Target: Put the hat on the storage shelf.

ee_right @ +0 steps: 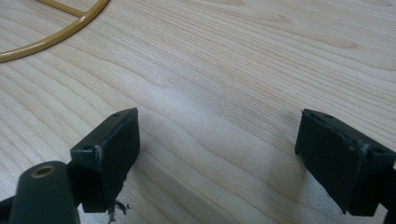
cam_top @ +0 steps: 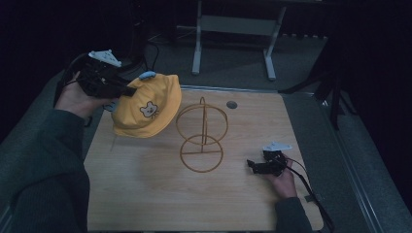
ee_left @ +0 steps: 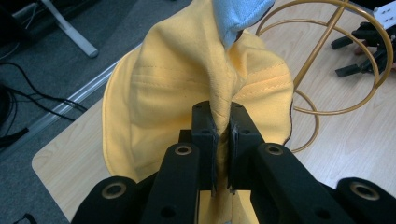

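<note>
grey metal frame legs (cam_top: 233,36), perhaps a stand's

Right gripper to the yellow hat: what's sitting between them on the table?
In the high view, the gold wire stand stands upright between the open right gripper and the yellow hat, which the left gripper holds raised. Otherwise only bare table.

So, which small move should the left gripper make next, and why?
Probably carry the yellow hat a little to the right, over the gold wire stand. The left gripper has its jaws shut on the hat's fabric, held above the table beside the stand, while the right gripper rests open.
</note>
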{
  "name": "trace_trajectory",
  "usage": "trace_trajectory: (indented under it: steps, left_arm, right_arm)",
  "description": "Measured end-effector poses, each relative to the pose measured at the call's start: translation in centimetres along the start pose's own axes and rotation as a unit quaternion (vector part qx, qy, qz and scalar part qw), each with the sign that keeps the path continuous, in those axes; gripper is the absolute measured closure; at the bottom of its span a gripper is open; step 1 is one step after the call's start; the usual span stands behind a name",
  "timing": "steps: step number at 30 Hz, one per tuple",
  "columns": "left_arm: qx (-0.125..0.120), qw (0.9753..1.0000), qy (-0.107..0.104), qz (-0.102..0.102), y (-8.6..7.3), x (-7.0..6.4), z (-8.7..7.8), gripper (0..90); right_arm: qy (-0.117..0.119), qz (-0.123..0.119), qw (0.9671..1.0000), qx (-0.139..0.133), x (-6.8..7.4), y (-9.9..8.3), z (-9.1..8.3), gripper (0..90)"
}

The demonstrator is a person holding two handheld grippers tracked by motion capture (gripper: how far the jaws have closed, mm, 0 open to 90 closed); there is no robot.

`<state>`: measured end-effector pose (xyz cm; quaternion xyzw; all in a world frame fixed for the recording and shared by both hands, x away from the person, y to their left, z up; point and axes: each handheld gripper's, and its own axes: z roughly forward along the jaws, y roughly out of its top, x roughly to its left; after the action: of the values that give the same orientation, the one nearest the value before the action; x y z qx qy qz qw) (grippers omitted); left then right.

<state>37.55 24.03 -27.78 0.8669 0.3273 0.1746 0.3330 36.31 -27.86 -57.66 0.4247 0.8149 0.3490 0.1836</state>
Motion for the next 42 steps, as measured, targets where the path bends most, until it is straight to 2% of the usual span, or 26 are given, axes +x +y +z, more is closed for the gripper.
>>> trace_trajectory:
  steps: [10,42]
  left_arm:
    - [-0.006,1.0,0.0,0.004,0.6,0.0,-0.6,83.8]
    - [-0.034,0.9991,-0.018,0.019,1.5,-0.3,-2.0,83.8]
  right_arm:
    - [0.0,0.0,1.0,0.0,0.0,0.0,0.0,13.8]
    - [0.0,-0.001,1.0,-0.001,0.0,0.0,0.0,13.8]
